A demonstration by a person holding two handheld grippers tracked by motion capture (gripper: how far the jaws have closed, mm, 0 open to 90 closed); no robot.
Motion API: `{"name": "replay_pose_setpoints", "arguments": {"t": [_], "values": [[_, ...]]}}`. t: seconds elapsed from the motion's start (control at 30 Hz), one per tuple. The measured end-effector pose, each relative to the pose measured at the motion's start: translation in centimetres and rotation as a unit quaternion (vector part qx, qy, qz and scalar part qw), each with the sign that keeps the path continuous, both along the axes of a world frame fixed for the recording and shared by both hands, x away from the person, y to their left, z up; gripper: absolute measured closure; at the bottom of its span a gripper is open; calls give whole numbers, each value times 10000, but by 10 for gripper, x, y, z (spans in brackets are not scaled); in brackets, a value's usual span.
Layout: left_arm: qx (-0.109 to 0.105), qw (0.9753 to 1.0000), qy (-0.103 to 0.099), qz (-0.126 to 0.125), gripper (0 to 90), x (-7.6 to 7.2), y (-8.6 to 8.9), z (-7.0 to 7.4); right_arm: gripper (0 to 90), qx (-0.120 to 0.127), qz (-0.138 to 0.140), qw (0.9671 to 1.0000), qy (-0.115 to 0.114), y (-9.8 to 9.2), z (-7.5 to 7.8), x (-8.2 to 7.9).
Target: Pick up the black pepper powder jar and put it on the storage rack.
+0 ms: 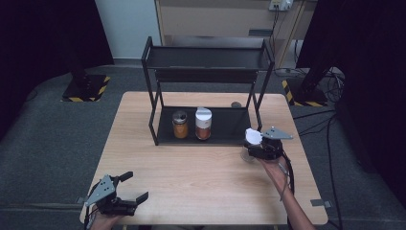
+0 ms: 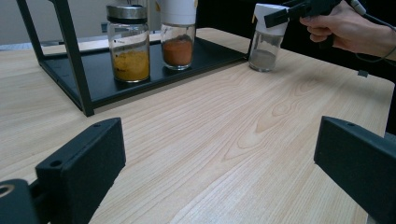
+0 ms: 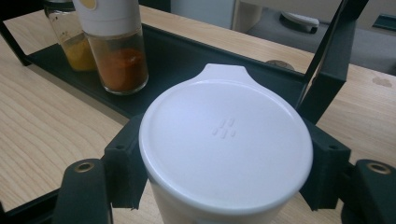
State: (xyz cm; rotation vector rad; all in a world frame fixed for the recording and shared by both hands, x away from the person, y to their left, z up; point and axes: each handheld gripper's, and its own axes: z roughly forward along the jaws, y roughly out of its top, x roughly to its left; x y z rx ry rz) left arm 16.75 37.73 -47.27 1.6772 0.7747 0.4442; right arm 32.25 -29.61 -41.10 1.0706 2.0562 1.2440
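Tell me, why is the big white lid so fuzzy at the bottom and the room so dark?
In the right gripper view the white lid sits very close to the camera, so its near rim blurs; the red spice jar behind looks sharper. In the high view light falls on the table, leaving the surroundings dark.

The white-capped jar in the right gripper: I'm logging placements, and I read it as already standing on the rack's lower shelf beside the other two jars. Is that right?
Not quite. The white-capped jar stands on the table, outside the rack, with the right gripper shut on its cap. The left gripper view shows it. The other two jars, yellow-filled and orange-filled, do stand on the lower shelf.
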Motion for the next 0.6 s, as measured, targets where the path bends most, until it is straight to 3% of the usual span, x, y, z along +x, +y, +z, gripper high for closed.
{"name": "replay_pose_setpoints", "arguments": {"t": [0.23,0.6], "values": [[-5,10000,5,1,12,0,0,0,311,71,-59,10000,-24,-1,-2,-3],[-3,10000,2,-2,13,0,0,0,312,42,69,9999,-90,0,4,-7]]}}
